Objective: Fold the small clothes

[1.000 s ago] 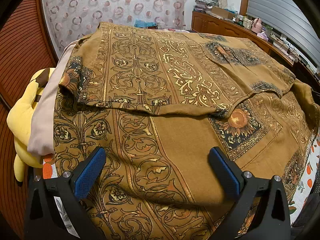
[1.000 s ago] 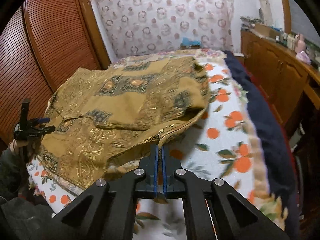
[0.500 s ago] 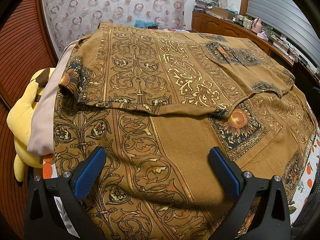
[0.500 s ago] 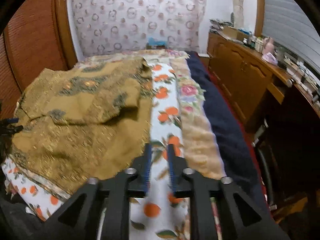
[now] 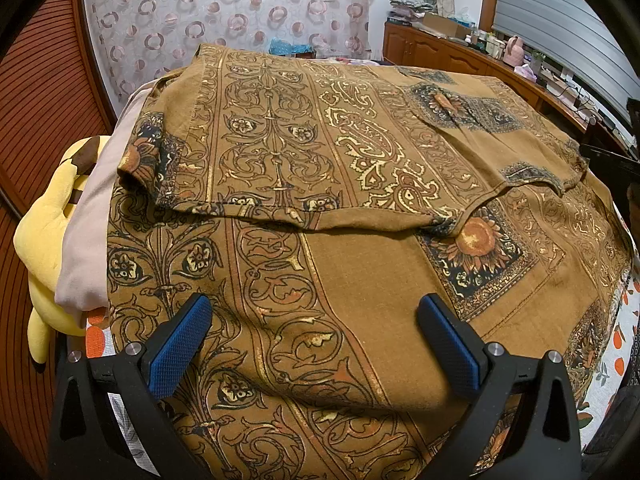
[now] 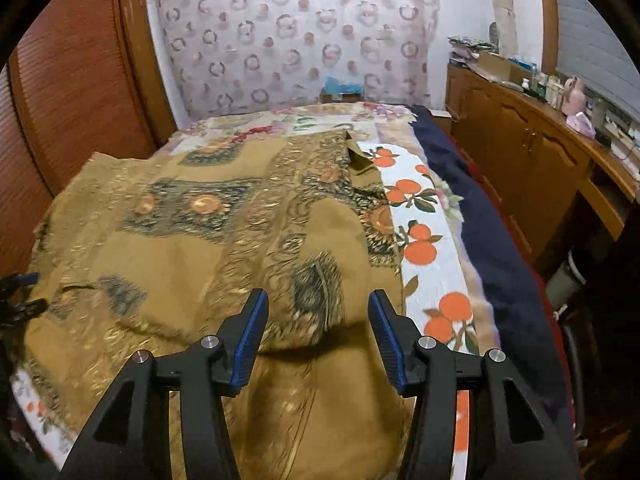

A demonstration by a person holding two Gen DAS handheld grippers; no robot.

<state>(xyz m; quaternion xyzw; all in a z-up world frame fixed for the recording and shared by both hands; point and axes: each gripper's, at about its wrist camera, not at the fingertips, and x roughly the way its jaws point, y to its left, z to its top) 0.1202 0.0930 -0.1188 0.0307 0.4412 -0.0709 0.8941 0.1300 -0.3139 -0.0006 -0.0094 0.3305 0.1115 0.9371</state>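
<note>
A brown patterned garment (image 5: 320, 208) lies spread on the bed with its far part folded over toward me; the fold edge runs across the middle. It also shows in the right wrist view (image 6: 224, 240). My left gripper (image 5: 316, 340) is open and empty, hovering over the garment's near part. My right gripper (image 6: 316, 334) is open and empty just above the garment's right edge. The left gripper shows at the far left of the right wrist view (image 6: 20, 296).
The bed has an orange-print sheet (image 6: 432, 248) and a dark blue blanket (image 6: 492, 240) on the right. A yellow plush toy (image 5: 48, 240) and a beige pillow (image 5: 88, 232) lie at the left. A wooden cabinet (image 6: 540, 168) stands at the right, a wardrobe (image 6: 72, 92) at the left.
My right gripper was shut at the garment's near edge, then opened and moved over the garment's right side. The left gripper has stayed still and open.
</note>
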